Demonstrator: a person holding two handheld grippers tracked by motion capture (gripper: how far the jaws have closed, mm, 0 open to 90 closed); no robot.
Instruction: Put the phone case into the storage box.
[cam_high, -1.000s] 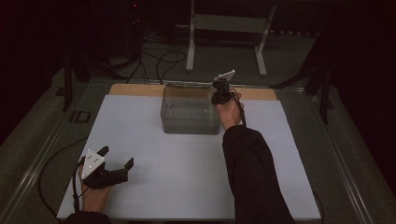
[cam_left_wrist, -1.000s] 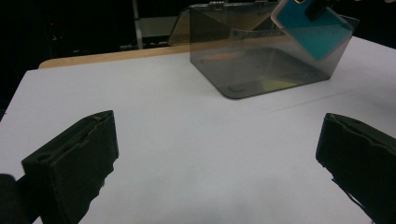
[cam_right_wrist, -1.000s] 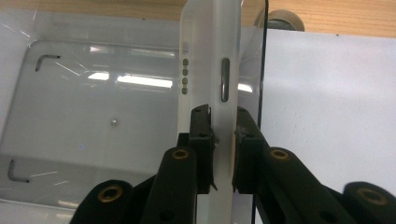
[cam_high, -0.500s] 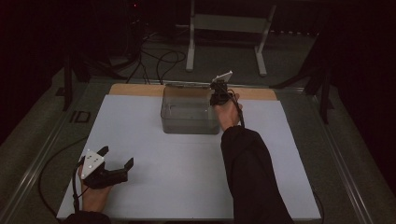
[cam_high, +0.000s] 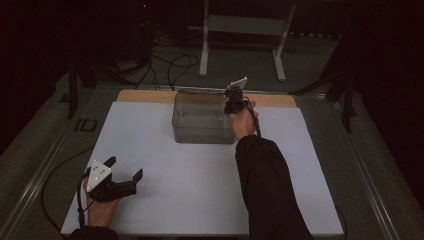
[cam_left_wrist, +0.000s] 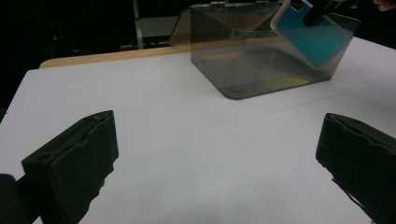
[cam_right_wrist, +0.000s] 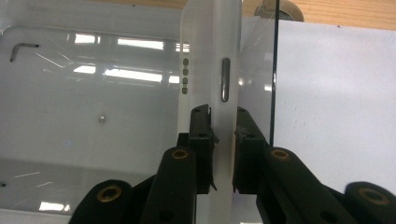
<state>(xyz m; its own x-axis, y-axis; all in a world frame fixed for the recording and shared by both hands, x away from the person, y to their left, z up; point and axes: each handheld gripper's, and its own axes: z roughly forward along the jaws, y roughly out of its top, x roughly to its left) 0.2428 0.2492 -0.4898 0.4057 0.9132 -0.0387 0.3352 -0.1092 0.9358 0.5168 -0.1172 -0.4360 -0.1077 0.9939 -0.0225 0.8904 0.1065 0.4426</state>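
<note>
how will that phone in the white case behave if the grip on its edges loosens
The phone looks stiff; the right hand-held gripper pinches its smooth thin edges, so it may slip. Released, it would probably slide down inside the clear box.

Dim high view, dark surroundings; ceiling-light glare on box floor (cam_right_wrist: 93, 93).

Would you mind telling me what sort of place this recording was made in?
Probably a lab or recording studio: a white-topped table in a dark room, loose cables on the floor, a metal stand behind, and a clear plastic box.
</note>
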